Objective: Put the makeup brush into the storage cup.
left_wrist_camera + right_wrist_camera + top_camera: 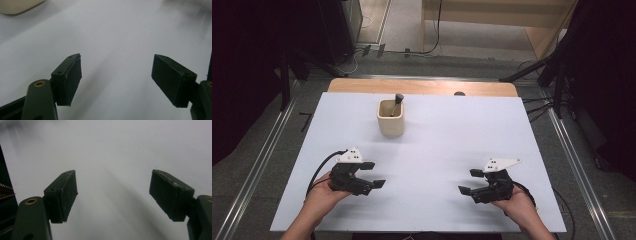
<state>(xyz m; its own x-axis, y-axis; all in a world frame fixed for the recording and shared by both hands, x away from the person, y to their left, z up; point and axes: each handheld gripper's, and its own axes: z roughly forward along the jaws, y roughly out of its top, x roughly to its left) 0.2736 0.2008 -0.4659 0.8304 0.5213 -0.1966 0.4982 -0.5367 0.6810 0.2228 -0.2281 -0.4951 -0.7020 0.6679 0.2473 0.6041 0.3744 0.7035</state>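
Observation:
A cream cup (pixel 390 118) stands upright toward the back middle of the white board (pixel 427 135), with a dark-tipped stick (pixel 397 104) leaning out of it. My left gripper (pixel 373 174) rests low over the board at the front left, open, nothing between its fingers (pixel 68 80). A corner of the cup (pixel 17 5) shows at the top left of the left gripper view. My right gripper (pixel 470 181) sits at the front right, jaws pointing inward, open and empty, with its fingers (pixel 62 196) over bare white board.
The white board lies on a wooden table whose edge (pixel 422 86) shows at the back. Metal rails (pixel 577 160) run along both sides. Dark stands and cables (pixel 542 75) sit beyond the table's far corners. A small dark object (pixel 459 93) lies at the board's far edge.

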